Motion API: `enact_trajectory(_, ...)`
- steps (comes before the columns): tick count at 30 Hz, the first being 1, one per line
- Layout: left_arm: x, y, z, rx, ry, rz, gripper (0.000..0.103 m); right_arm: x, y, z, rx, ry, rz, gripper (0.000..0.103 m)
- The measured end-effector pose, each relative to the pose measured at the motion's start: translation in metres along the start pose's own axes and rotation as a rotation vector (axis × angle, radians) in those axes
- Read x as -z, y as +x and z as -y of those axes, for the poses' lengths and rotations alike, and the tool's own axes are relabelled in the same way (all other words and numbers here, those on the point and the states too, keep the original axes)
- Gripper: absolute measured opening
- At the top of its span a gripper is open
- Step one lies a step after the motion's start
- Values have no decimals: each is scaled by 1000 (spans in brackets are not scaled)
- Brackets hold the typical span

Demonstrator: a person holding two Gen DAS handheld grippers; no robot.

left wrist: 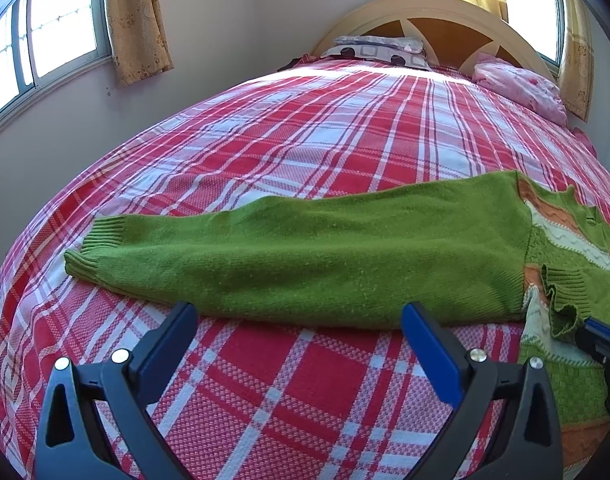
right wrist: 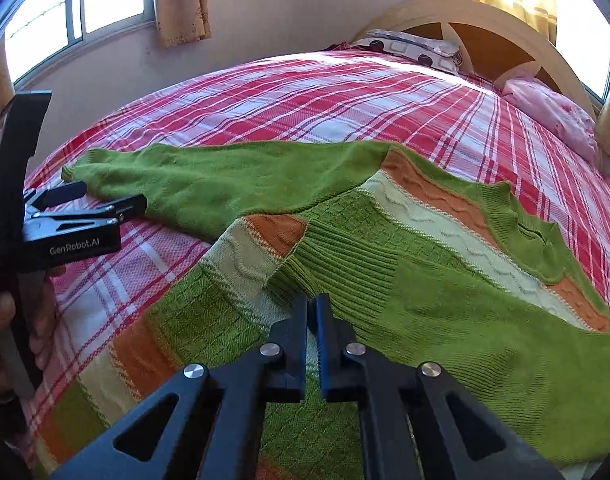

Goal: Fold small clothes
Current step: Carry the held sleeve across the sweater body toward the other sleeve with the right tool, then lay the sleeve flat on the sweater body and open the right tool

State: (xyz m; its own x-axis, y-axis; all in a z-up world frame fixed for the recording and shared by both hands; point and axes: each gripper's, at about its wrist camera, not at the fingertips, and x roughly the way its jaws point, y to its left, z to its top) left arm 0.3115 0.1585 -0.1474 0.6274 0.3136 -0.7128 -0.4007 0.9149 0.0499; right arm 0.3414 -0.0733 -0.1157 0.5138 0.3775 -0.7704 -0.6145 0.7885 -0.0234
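A green sweater with orange and cream bands lies spread on a red plaid bedspread, near the foot of the bed.

Left wrist view: the left gripper is released, its blue-padded jaws standing wide apart over bare plaid, just short of the outstretched sleeve, whose ribbed cuff points left. Only the tip of the right gripper enters at the right edge, at a ruffled ribbed edge of the knit.

Right wrist view: the right gripper is clenched, jaws nearly together, at the ribbed cuff of the second sleeve, folded over the sweater's body; whether knit is pinched between the pads cannot be told. This view alone shows the sweater's body, its neckline, and a hand holding the left gripper from the side. The tool's housing reads "GenRobot.AI".

Both views: headboard, two pillows, curtained windows.
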Motion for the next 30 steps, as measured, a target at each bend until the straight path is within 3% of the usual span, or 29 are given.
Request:
enact_trajectory(12,0,1,4,-18,20,-1,103,3,9,-21,-11,-3,-24,5)
enact_trajectory(13,0,1,4,-18,18,-3,103,5,6,-19,-12,-8,-36,8)
enact_trajectory(14,0,2,4,-15,17,-6,103,8,2,-17,-17,-14,-39,18)
enact_trajectory(15,0,3,2,-9,12,-10,103,12,-5,-12,-22,-16,-38,37)
enact_trajectory(17,-1,2,-3,2,-12,-9,103,23,-26,11,-6,21,-17,50)
enact_trajectory(20,0,-2,-15,28,-67,6,103,39,-65,68,58,136,25,50)
enact_trajectory(25,0,-4,-22,53,-111,14,103,74,-115,191,279,426,74,50)
enact_trajectory(26,0,-4,-20,48,-104,13,103,83,-116,208,297,476,66,50)
enact_trajectory(28,1,-6,-19,36,-87,19,103,104,-102,229,294,530,-34,50)
enact_trajectory(30,1,-8,-18,26,-72,26,103,117,-91,223,302,475,-72,51)
